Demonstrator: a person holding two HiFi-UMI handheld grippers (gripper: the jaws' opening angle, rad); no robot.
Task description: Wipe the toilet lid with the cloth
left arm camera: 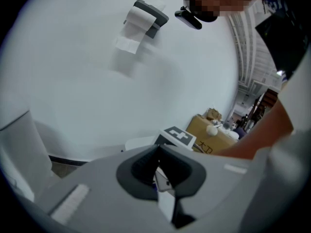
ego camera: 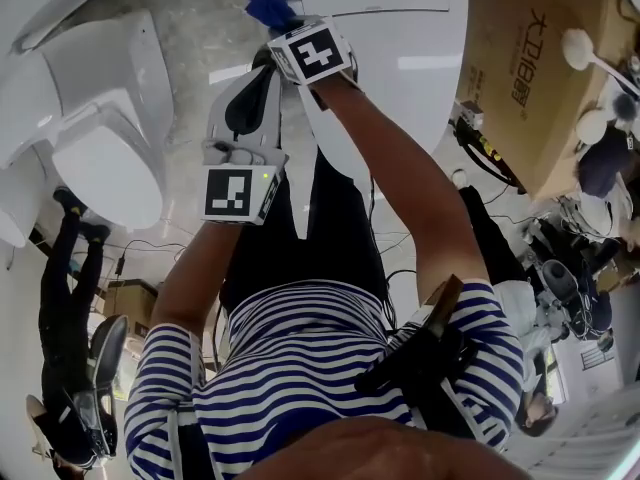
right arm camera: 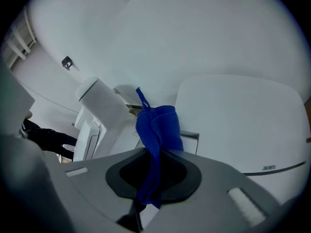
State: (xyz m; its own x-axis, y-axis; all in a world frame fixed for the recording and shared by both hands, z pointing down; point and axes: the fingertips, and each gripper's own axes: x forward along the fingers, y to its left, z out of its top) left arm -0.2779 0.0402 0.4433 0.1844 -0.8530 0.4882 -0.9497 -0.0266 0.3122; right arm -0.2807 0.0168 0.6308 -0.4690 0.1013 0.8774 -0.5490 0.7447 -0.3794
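A blue cloth (right arm camera: pixel 158 125) hangs bunched between the jaws of my right gripper (right arm camera: pixel 154 152), which is shut on it. In front of it lies the white toilet lid (right arm camera: pixel 243 125), closed and a little apart from the cloth. From the head view the right gripper (ego camera: pixel 285 23) holds the cloth (ego camera: pixel 268 8) just left of the toilet lid (ego camera: pixel 410 58). My left gripper (ego camera: pixel 262 76) is beside it, slightly nearer to me, jaws together and holding nothing. In the left gripper view that gripper (left arm camera: pixel 158 149) points at a white wall.
A second white toilet (ego camera: pixel 105 148) stands to the left. A cardboard box (ego camera: pixel 540 78) sits to the right of the toilet. A toilet-paper holder (left arm camera: pixel 143 18) hangs on the wall. A person in black (ego camera: pixel 65 298) stands at the left edge.
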